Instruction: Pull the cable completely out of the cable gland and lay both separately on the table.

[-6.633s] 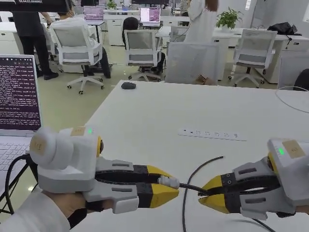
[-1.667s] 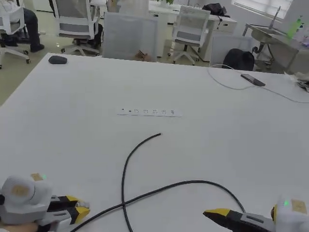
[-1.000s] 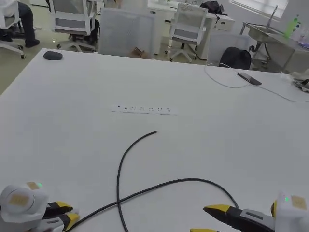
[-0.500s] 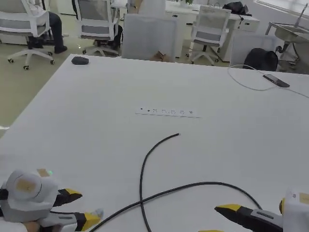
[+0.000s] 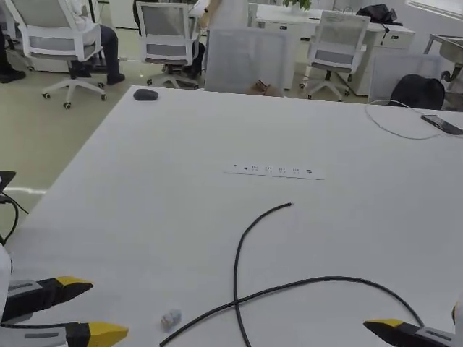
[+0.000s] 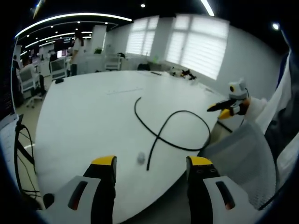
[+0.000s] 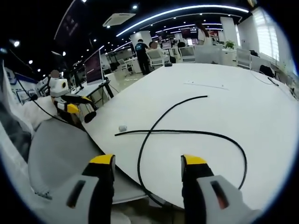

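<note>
The black cable [image 5: 236, 260] lies in a loose crossed loop on the white table [image 5: 145, 188]. The small grey-white cable gland [image 5: 170, 318] rests by itself on the table, just left of one cable end. My left gripper [image 5: 98, 309] is open at the lower left, a short way from the gland. In the left gripper view the gland [image 6: 140, 158] sits beyond the spread jaws of the left gripper [image 6: 152, 161], beside the cable [image 6: 156, 136]. My right gripper [image 7: 147, 160] is open and empty, facing the cable [image 7: 187, 132] and the gland [image 7: 122, 128]; one of its jaws shows at the head view's lower right.
A flush socket strip [image 5: 273, 170] is set in the table's middle. A dark mouse [image 5: 145, 95] lies at the far left corner, a phone [image 5: 441, 124] with a thin white lead at the far right. Office chairs [image 5: 165, 29] stand beyond the table.
My left gripper has opened and let go of the gland, which now lies on the table by the cable end. The gripper has drawn back to the left. The headset view has shifted.
</note>
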`<state>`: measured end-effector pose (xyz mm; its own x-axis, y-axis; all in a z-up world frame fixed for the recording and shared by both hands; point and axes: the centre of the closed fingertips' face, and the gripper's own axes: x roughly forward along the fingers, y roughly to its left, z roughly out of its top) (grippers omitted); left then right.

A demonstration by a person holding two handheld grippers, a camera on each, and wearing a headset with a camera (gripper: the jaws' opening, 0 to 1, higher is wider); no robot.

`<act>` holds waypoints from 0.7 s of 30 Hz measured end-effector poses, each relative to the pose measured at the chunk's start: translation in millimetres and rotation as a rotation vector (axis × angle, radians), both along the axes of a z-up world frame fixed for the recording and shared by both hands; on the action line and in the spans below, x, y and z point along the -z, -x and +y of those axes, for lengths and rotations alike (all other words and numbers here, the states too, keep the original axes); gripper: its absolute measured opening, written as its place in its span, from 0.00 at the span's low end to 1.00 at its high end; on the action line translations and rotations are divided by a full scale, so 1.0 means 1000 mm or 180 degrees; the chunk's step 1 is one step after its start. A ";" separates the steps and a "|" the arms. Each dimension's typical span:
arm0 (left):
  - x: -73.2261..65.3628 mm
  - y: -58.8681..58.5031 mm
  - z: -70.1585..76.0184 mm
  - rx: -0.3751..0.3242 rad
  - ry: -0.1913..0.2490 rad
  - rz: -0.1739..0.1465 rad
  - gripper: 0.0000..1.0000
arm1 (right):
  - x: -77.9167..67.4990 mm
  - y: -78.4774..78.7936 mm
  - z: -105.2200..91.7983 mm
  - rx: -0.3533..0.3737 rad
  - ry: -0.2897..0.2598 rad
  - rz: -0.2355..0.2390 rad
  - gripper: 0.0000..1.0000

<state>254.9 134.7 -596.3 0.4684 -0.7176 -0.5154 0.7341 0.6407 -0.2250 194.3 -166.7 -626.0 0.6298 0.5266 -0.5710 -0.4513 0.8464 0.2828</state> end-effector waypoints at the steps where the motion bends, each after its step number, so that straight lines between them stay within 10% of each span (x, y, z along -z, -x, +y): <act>1: -0.002 -0.001 0.002 -0.0040 0.0026 -0.0009 0.61 | 0.002 0.001 -0.002 0.0039 0.0003 0.0023 0.59; 21: 0.002 0.008 -0.007 -0.0090 0.0193 0.0049 0.61 | 0.008 0.010 0.000 0.0106 0.0056 0.0157 0.59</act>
